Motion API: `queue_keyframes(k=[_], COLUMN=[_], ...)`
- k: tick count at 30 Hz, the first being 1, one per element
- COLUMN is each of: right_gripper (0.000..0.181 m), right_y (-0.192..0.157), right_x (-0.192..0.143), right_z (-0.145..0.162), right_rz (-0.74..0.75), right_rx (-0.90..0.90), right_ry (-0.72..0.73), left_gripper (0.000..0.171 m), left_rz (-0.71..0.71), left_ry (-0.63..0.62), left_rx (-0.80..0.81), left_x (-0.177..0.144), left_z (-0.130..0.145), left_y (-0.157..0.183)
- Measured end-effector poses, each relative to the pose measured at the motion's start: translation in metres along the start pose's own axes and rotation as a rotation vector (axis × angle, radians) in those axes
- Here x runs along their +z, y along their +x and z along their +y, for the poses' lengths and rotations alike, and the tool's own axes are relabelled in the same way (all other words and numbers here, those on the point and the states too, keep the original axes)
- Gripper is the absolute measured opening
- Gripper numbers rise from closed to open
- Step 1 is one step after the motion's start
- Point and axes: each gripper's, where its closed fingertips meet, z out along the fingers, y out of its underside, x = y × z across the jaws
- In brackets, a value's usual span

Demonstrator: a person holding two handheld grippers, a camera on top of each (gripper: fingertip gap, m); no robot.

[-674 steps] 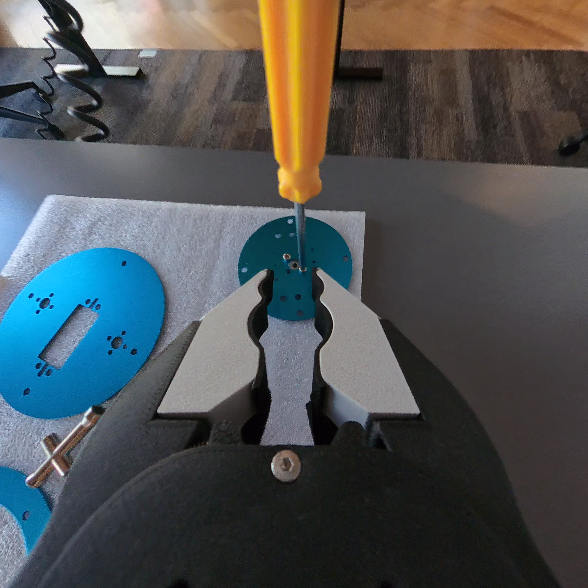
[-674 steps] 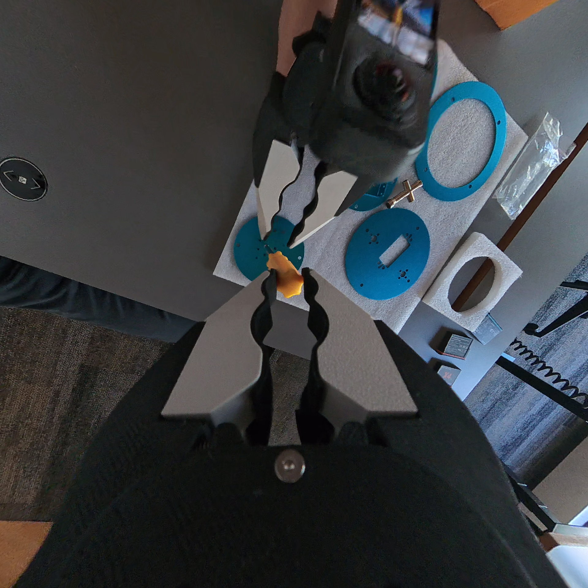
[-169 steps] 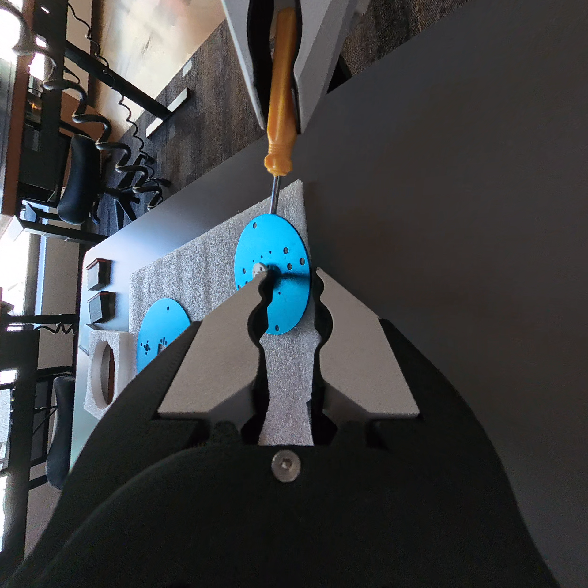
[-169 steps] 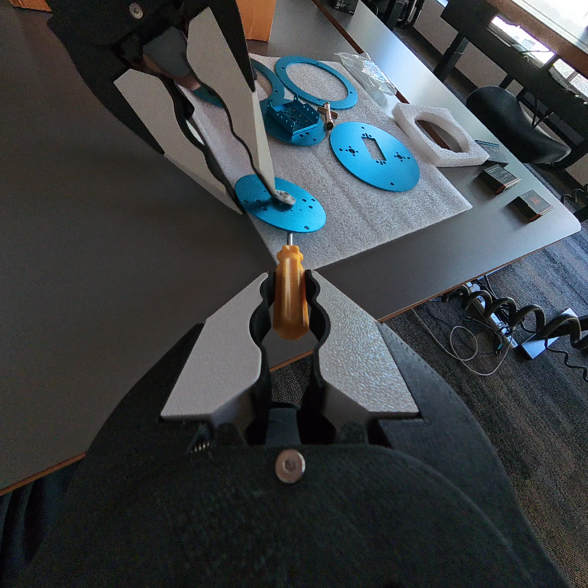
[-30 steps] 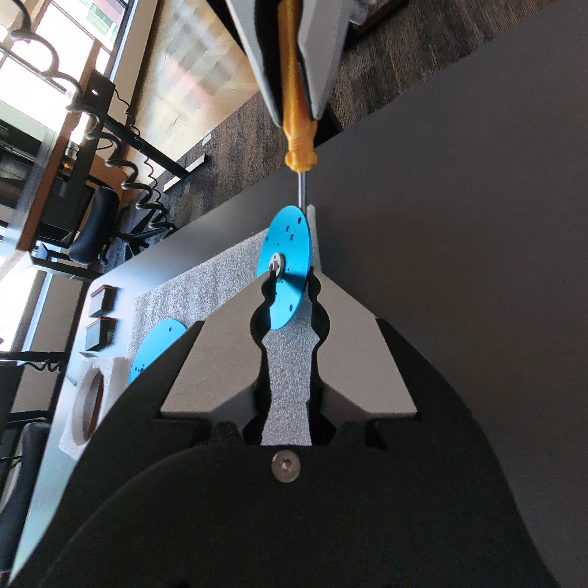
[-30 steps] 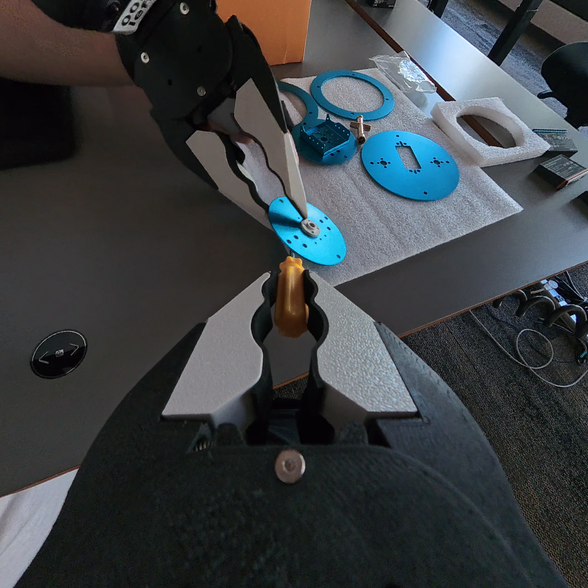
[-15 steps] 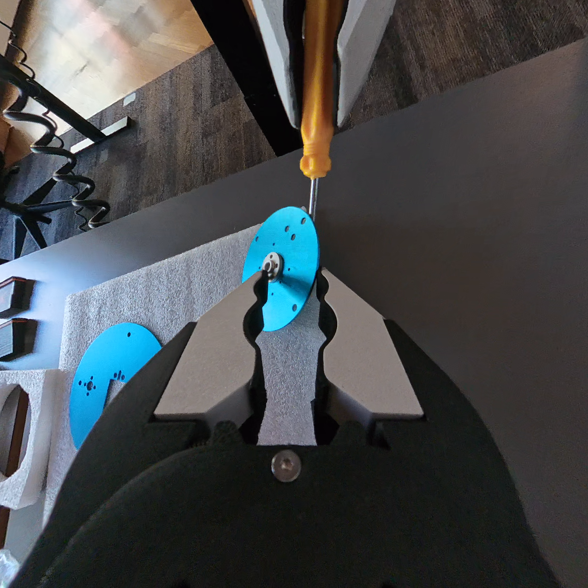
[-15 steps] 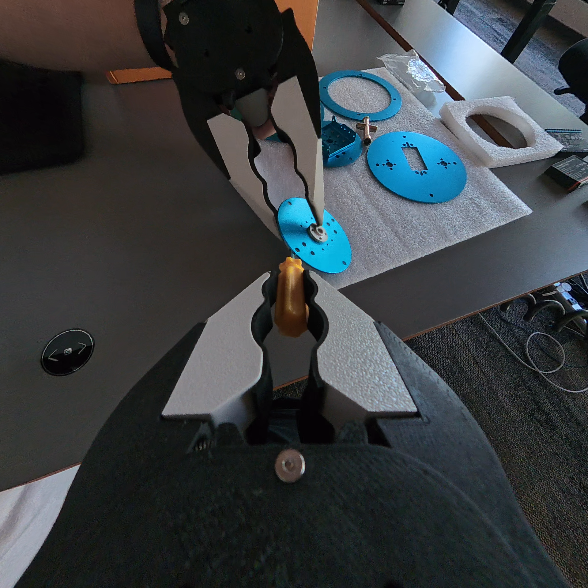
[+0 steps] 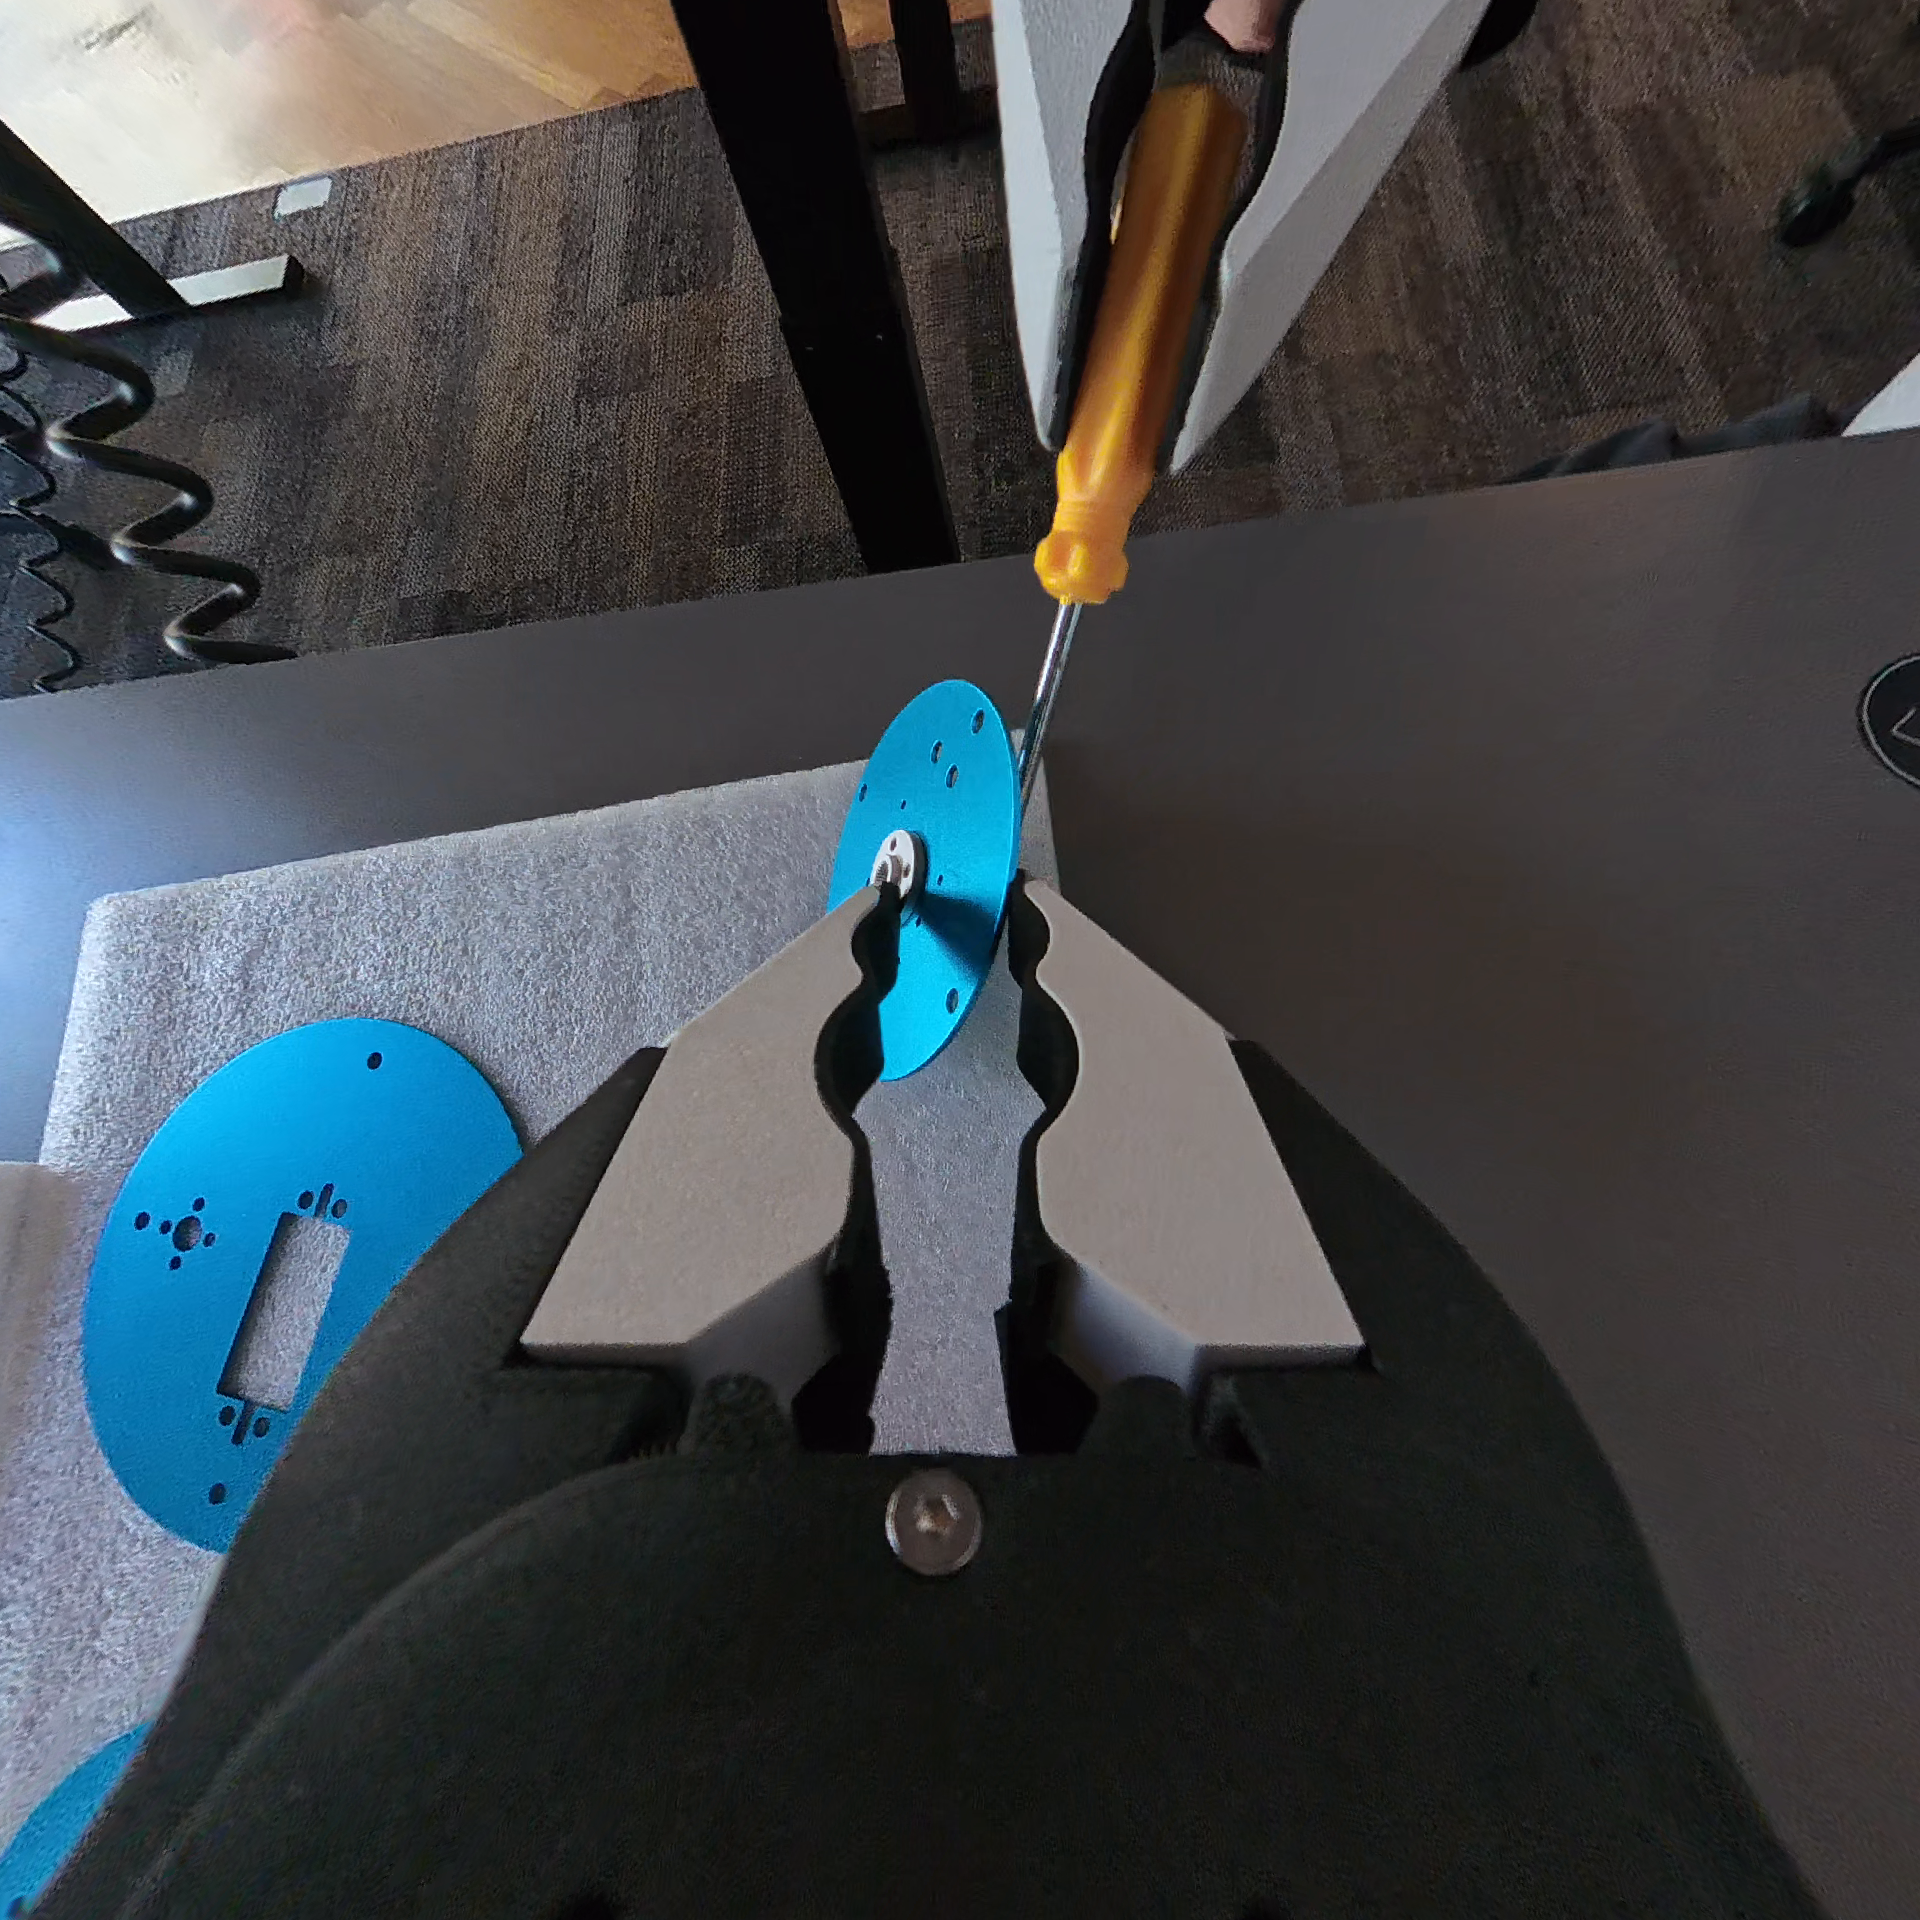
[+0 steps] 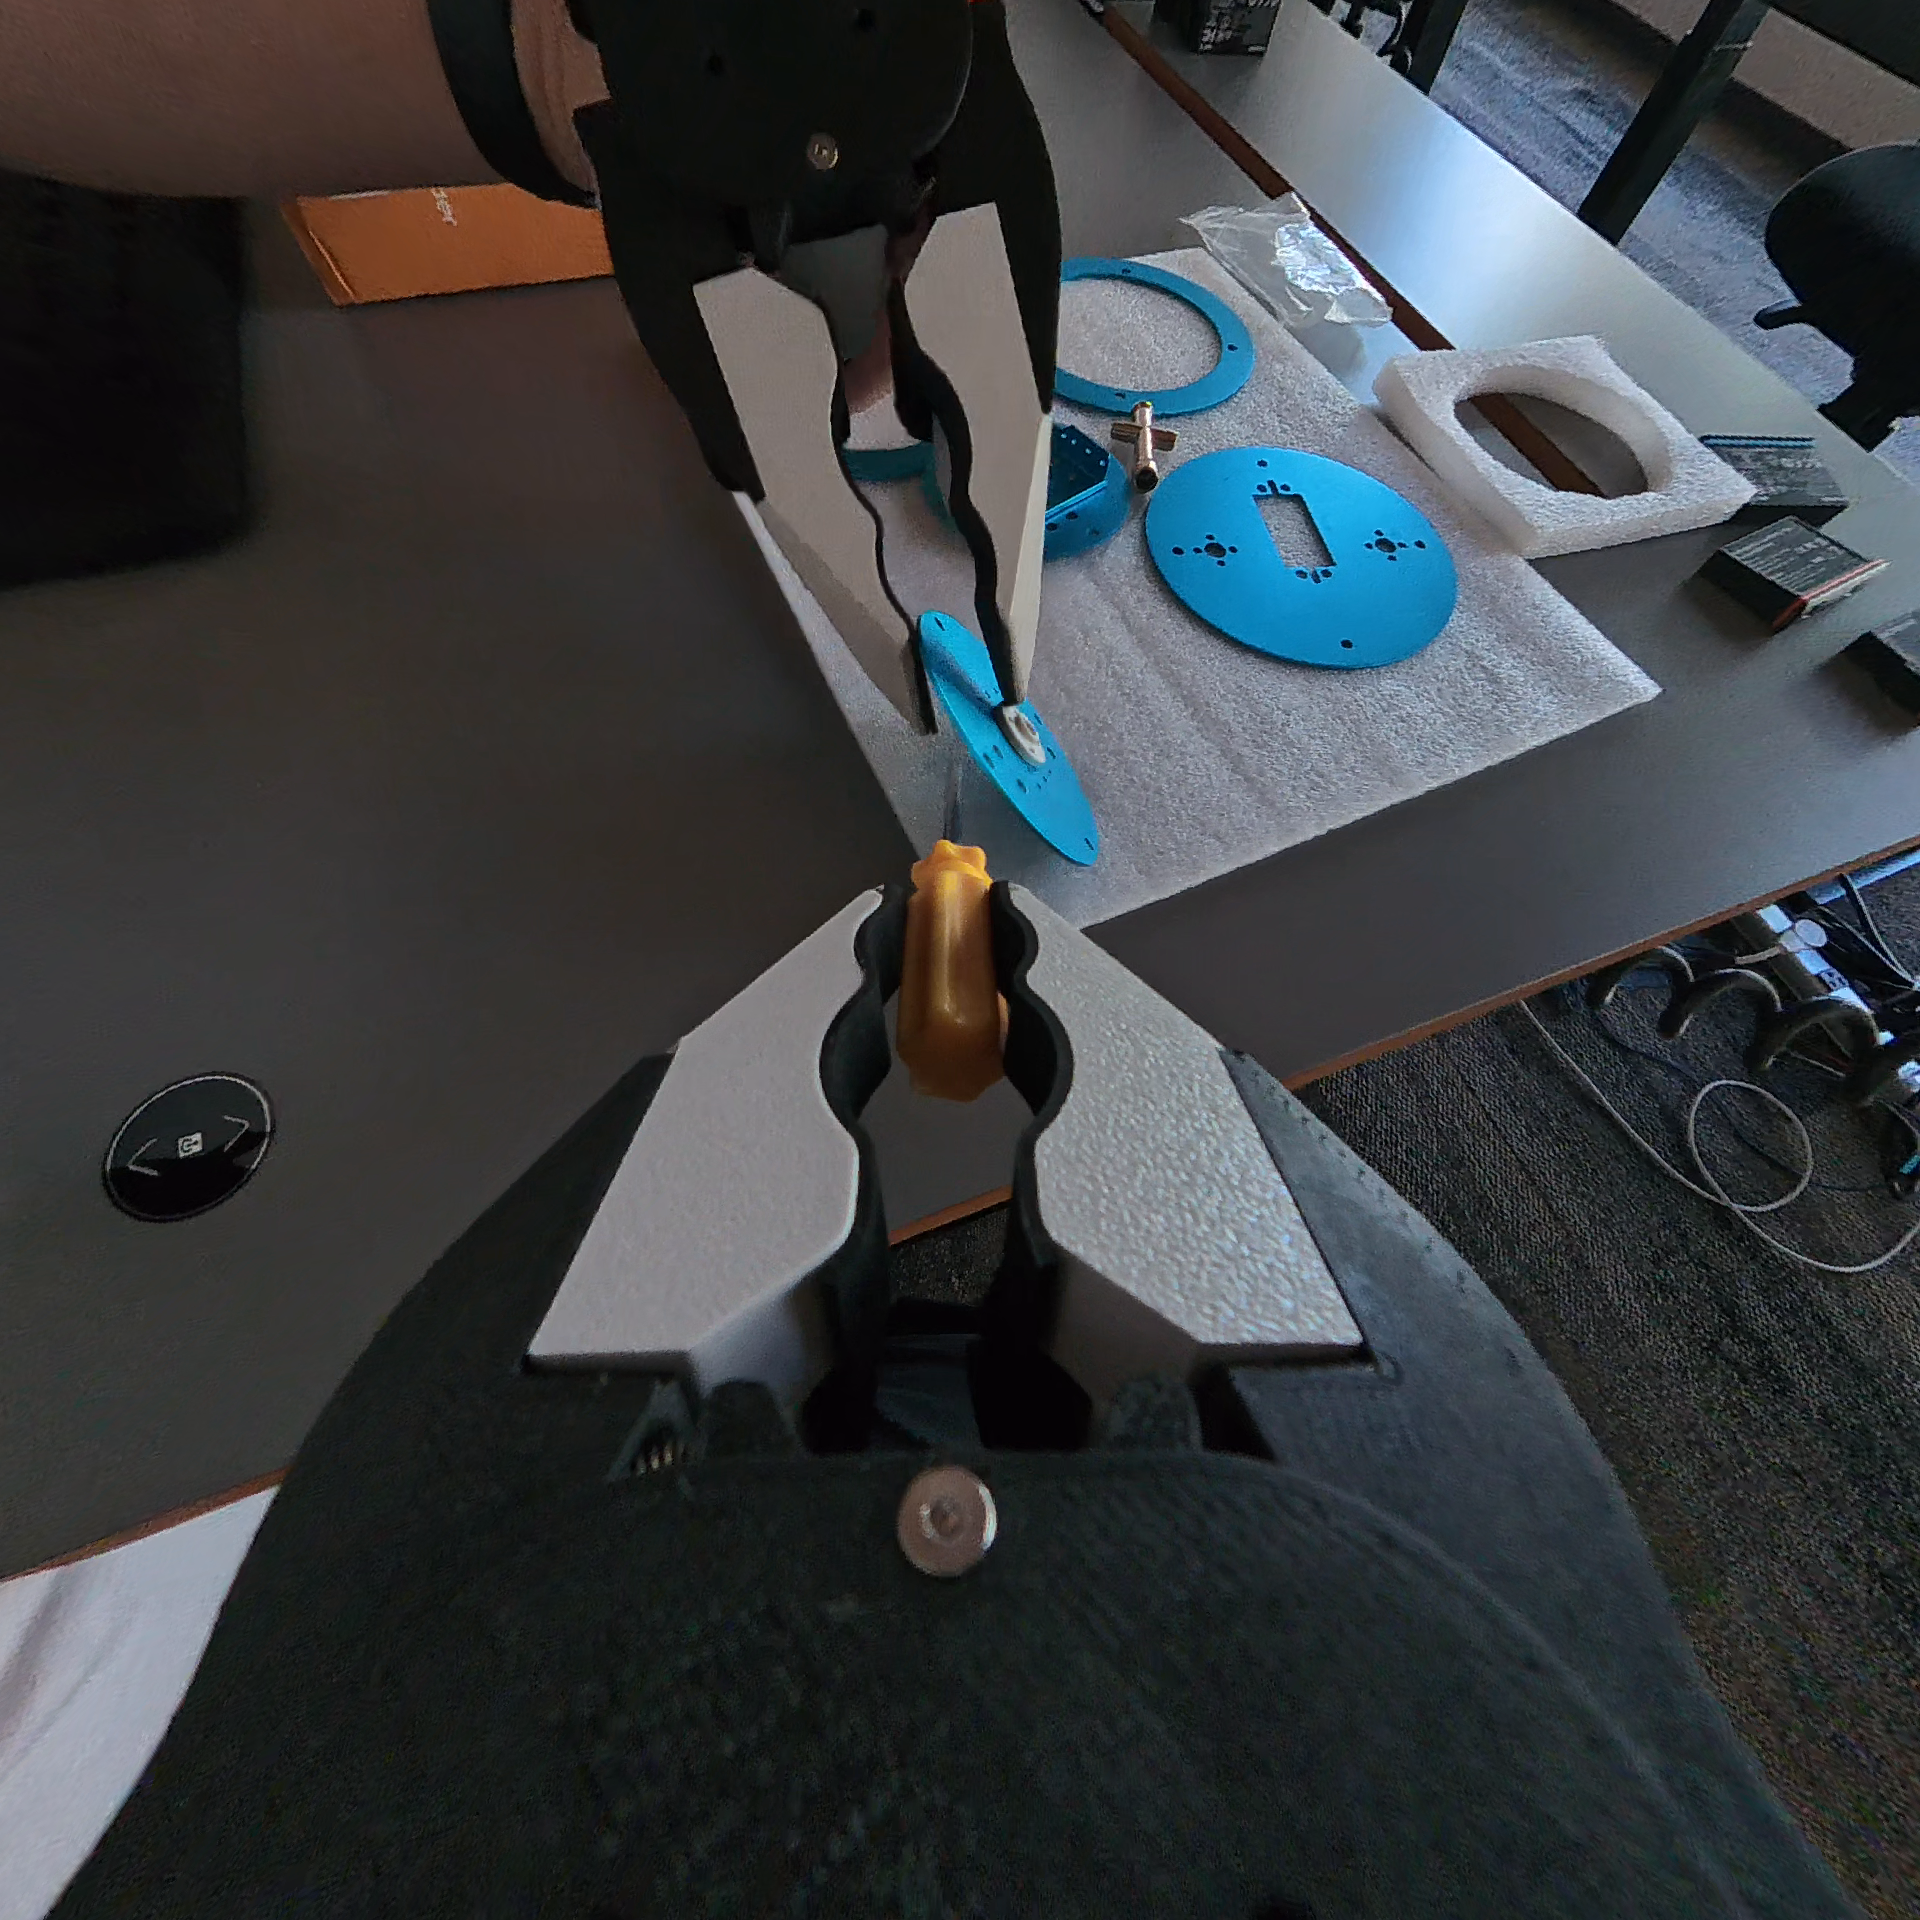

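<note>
Beyond the screwdriver-clamping right hand-held gripper point(image 10: 943, 914), left hand-held gripper point(image 9: 940, 904) pinches tilted blue disc point(image 9: 935, 883).

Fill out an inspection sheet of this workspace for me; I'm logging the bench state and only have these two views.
Surface: dark table with white foam sheet near its edge.
Job's things: small blue disc, tilted up on edge, silver hub at its centre; orange screwdriver, shaft running behind the disc.
Clutter: slotted blue disc, blue ring, blue bracket, cross-shaped metal key, foam block, plastic bag, dark boxes, orange box.
Grippers: left tool shut on the small disc; right tool shut on the screwdriver handle.
Cables: coiled cables on the floor.
Surroundings: carpet, chair, second table.
</note>
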Motion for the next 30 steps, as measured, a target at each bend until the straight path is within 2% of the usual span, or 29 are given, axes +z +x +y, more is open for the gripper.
queue_keyframes(k=[7, 12, 18, 21, 24, 27, 30], right_gripper=[0.015, 0.015, 0.015, 0.015, 0.015, 0.015, 0.015], right_y=[0.008, 0.015, 0.015, 0.01, 0.0, -0.011, -0.013], right_x=[0.0, 0.0, 0.003, 0.002, 0.001, 0.004, 0.012], right_z=[-0.001, -0.002, -0.002, -0.004, -0.006, -0.008, -0.003], right_rz=[0.005, 0.015, 0.006, -0.007, -0.041, -0.088, -0.1], right_rx=[-0.017, -0.029, -0.04, -0.05, -0.072, -0.092, -0.101], right_ry=[-0.011, -0.015, -0.02, -0.019, -0.021, -0.015, -0.043], left_gripper=[0.019, 0.008, 0.002, 0.001, 0.002, 0.002, 0.002], left_rz=[0.045, -0.085, -0.217, -0.23, -0.262, -0.257, -0.292], left_ry=[0.06, 0.059, 0.039, 0.075, 0.047, 0.062, 0.096], left_rx=[-0.116, -0.01, 0.05, 0.001, -0.03, -0.124, -0.134], left_x=[0.0, 0.0, -0.005, -0.016, -0.025, -0.025, -0.023], left_z=[-0.004, -0.004, -0.005, -0.009, -0.006, -0.001, 0.003], left_y=[-0.007, -0.019, -0.025, -0.017, -0.004, 0.012, 0.014])
